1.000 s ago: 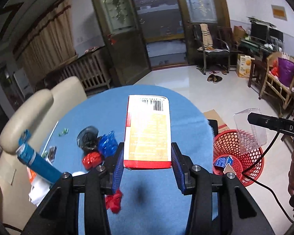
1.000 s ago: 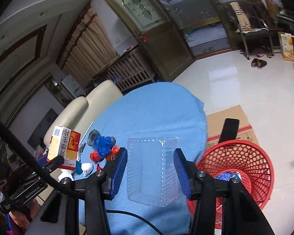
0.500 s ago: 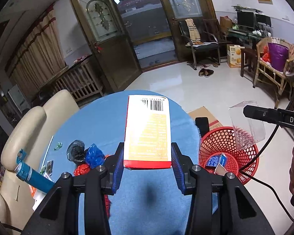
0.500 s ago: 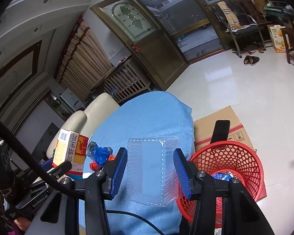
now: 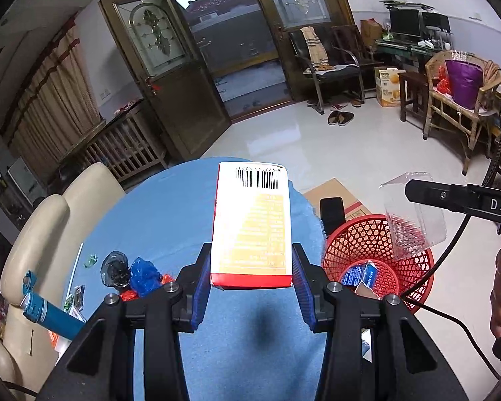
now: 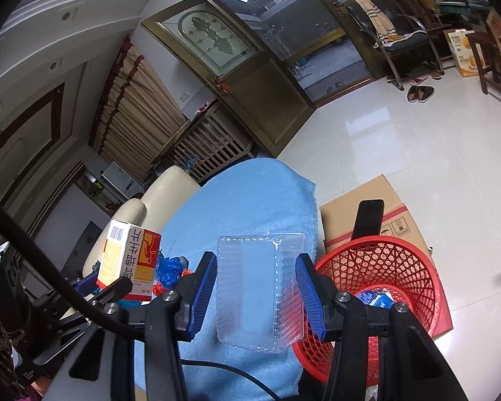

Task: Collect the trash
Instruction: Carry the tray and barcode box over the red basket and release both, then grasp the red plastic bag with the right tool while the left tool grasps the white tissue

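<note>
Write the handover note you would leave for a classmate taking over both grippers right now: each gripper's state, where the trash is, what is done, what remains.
Left gripper: shut on the carton, held above the blue tablecloth.
Right gripper: shut on the clear plastic tray, beside the red basket on the floor.
Done: a blue-and-white wrapper lies in the basket.
Left: drop both held items in, then fetch the crumpled wrappers and blue tube at the cloth's left side.
</note>
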